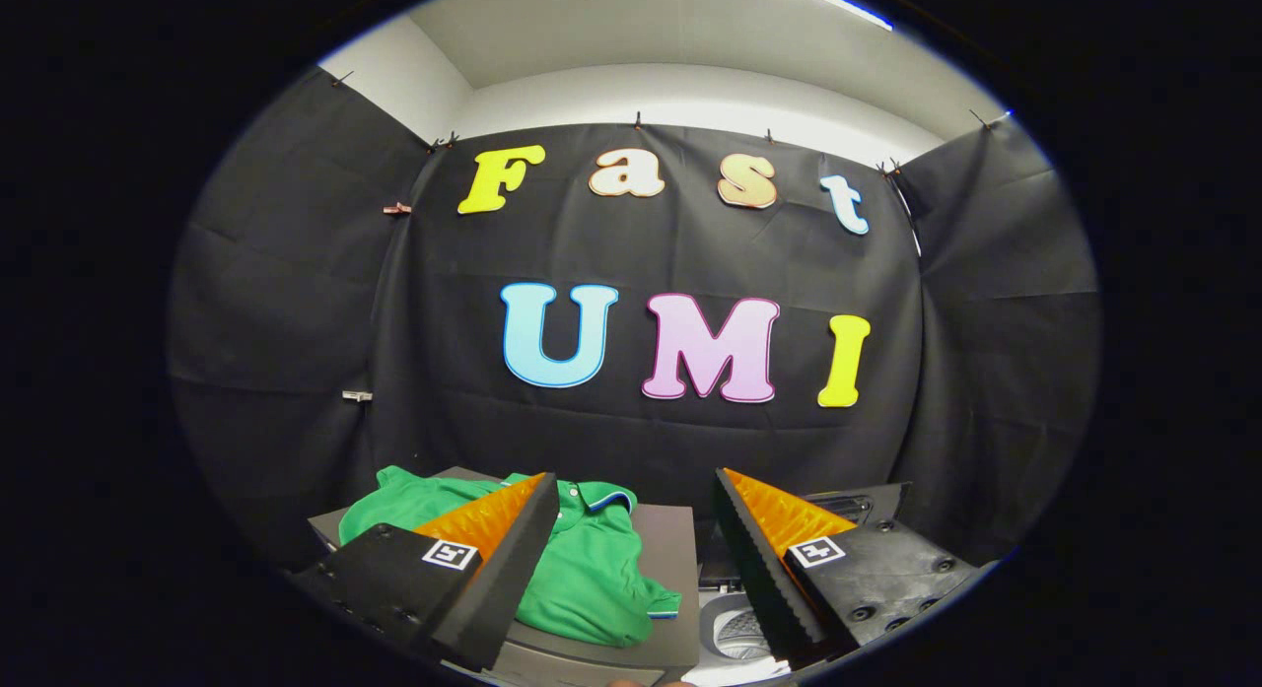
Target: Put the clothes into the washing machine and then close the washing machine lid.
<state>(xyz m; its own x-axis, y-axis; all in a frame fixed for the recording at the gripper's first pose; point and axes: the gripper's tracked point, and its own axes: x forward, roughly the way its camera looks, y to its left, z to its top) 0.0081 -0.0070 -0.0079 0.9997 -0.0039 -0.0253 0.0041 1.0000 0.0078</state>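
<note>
Gripper view: my hand-held gripper (631,559) hangs spread wide, empty; the green polo shirt (582,569) lies on the grey surface (666,544), washing machine drum (735,633) open. Everything remains undone.

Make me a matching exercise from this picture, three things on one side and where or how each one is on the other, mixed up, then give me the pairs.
Things:
1. green shirt
2. gripper
3. washing machine drum

Places or states:
A. open, fingers spread apart, holding nothing
B. lying crumpled on a grey surface, beside the drum opening
C. seen low between the fingers, uncovered

Pairs: 1-B, 2-A, 3-C
</note>
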